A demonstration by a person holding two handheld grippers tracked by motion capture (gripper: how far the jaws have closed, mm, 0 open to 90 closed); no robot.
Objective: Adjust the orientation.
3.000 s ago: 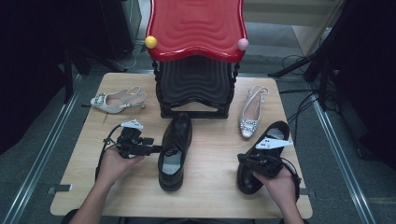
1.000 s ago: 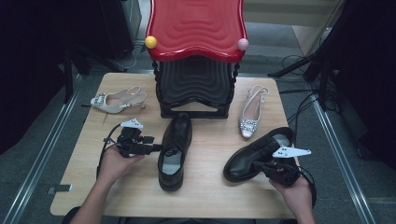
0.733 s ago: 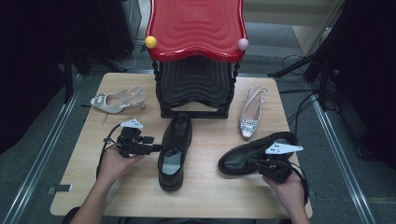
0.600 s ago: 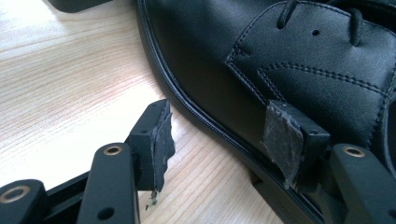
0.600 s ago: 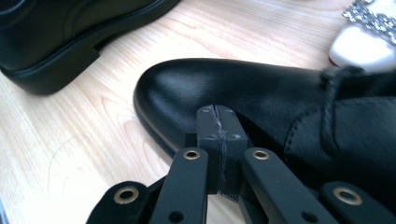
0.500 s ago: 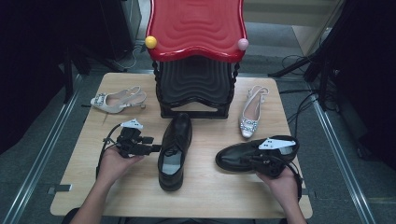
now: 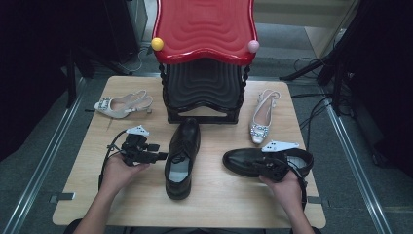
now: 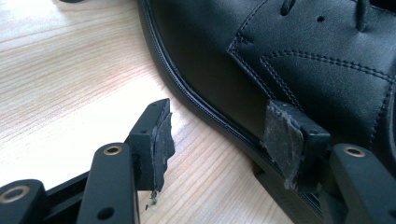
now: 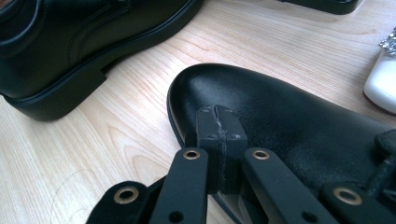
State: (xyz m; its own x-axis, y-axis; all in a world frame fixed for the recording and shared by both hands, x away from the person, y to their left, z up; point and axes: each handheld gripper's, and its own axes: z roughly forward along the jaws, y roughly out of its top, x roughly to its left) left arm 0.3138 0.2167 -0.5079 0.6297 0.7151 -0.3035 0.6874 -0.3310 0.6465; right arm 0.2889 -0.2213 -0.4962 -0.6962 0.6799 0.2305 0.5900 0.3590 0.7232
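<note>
Wooden table (image 7: 97,195) below a red stool: right gripper (image 7: 269,165), jaws pressed together, rests on the sideways black shoe (image 7: 243,163) — stiff, smooth leather, best gripped at its collar; left gripper (image 7: 155,157) spread beside the other shoe (image 7: 184,146).

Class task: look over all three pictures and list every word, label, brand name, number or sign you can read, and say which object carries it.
None: no readable text in any view.
Black leather lace-up shoe at the table's middle: plain stitching, no brand mark showing.
Second black leather shoe lying crosswise: plain toe, no print.
Two silver slingback heels: jewelled buckles, no lettering.
Red and black wavy plastic stools: no label visible.
</note>
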